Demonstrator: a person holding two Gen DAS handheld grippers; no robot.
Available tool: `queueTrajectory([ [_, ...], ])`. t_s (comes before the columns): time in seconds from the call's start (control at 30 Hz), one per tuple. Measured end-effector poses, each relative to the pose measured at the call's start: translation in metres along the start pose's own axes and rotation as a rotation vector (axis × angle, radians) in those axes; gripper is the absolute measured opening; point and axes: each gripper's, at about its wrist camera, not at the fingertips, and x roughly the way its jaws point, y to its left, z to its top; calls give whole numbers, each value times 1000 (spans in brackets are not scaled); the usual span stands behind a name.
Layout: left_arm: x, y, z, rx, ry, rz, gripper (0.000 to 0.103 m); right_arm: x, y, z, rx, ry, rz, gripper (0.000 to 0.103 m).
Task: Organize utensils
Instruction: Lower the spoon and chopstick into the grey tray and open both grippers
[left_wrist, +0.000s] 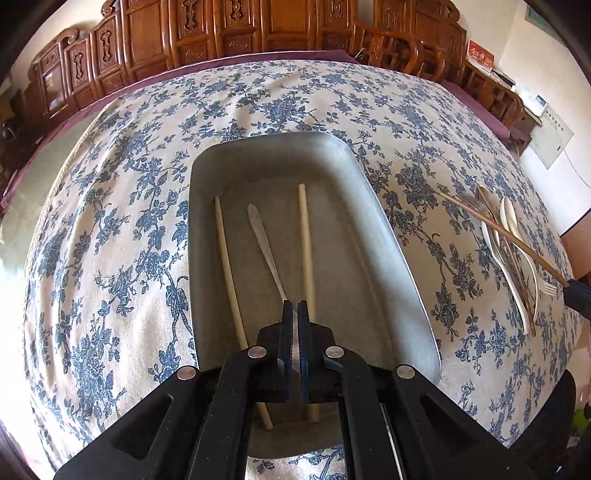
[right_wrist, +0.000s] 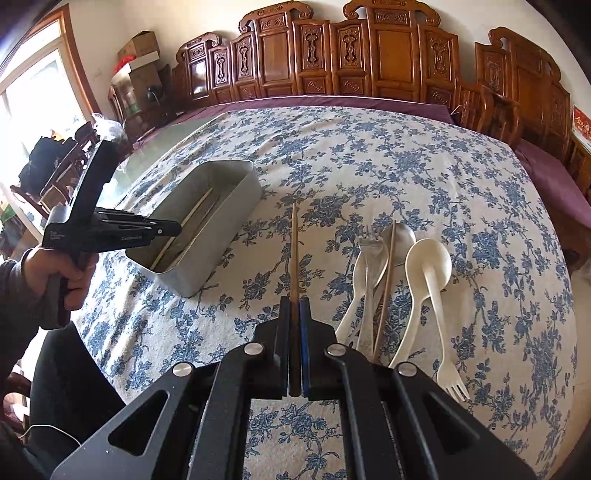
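Observation:
A grey metal tray (left_wrist: 380, 206) lies on the floral tablecloth and holds two cream chopsticks (left_wrist: 305, 236) and a metal utensil (left_wrist: 264, 240). My left gripper (left_wrist: 294, 308) is shut on that metal utensil's near end, low inside the tray. In the right wrist view the tray (right_wrist: 225, 218) sits at the left with the left gripper (right_wrist: 173, 230) reaching into it. My right gripper (right_wrist: 294, 302) is shut on a brown chopstick (right_wrist: 294, 251), held above the cloth. A pile of spoons and forks (right_wrist: 391, 280) lies to its right; it also shows in the left wrist view (left_wrist: 506, 236).
Carved wooden chairs (right_wrist: 332, 62) line the table's far edge. A purple cloth border (right_wrist: 546, 166) runs around the floral tablecloth (right_wrist: 406, 162). Boxes (right_wrist: 138, 48) and a window are at the far left. The person's hand (right_wrist: 55, 273) holds the left gripper.

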Motion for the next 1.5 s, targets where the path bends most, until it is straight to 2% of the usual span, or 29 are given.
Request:
queueTrajectory([
  [0.2,-9,0,0,0,-27,2,2,-2,6,3,-5,-5,3,6],
  [0.53,-58,18,-16,-47,-127,-22,3,-10,44,24,-50,-59,45,6],
  [0.67,-74,28,-23,-63,-164,-17,11,-2,68,36,-80,-61,53,6],
  [0.87,-96,46,-27,-70,-204,2,17,17,102,50,-117,-49,62,6],
  [1.27,-119,77,-35,-98,-243,17,17,89,131,72,-112,38,-43,6],
  [1.5,-121,83,-37,-92,-245,24,17,105,139,79,-109,44,-79,6],
])
